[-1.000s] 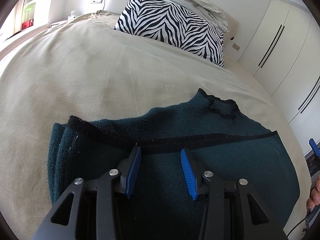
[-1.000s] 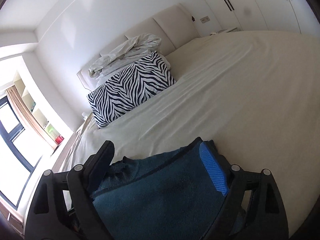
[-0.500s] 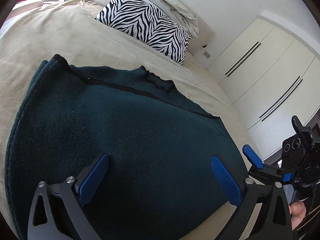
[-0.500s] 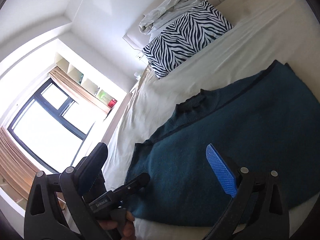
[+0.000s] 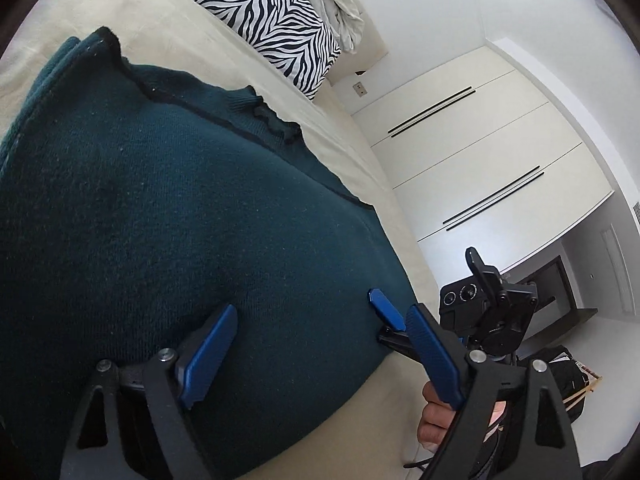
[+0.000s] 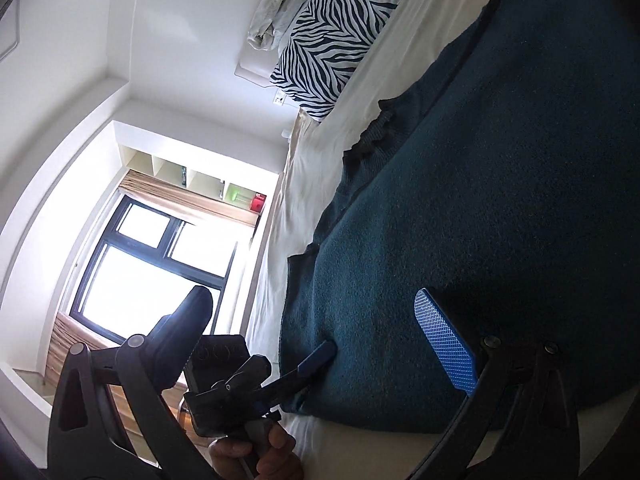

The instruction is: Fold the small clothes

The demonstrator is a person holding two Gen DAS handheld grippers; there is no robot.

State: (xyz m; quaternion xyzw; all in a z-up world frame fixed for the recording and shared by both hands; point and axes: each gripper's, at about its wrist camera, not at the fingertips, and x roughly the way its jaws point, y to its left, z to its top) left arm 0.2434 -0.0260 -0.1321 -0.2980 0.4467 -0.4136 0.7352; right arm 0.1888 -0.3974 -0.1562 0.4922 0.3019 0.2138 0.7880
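A dark teal knit sweater (image 5: 168, 216) lies folded on the beige bed sheet (image 5: 168, 28), its frilled collar (image 5: 276, 120) toward the pillows. It also fills the right wrist view (image 6: 500, 184). My left gripper (image 5: 320, 356) is open and empty, low over the sweater's near edge. My right gripper (image 6: 324, 332) is open and empty over the sweater's near corner. The right gripper also shows in the left wrist view, its blue fingers (image 5: 386, 308) at the sweater's right edge. The left gripper's blue fingers (image 6: 316, 356) show in the right wrist view, touching the sweater's hem.
A zebra-print pillow (image 5: 272, 12) and crumpled white bedding (image 5: 340, 16) lie at the headboard. White wardrobe doors (image 5: 480, 152) stand right of the bed. A window (image 6: 152, 264) and shelves (image 6: 188, 176) are on the left side. The bed's near edge is just below both grippers.
Both grippers let go of the sweater, opened wide and drew back to its near edge, tilting sideways. The sweater's folded-over part now lies flat on the bed.
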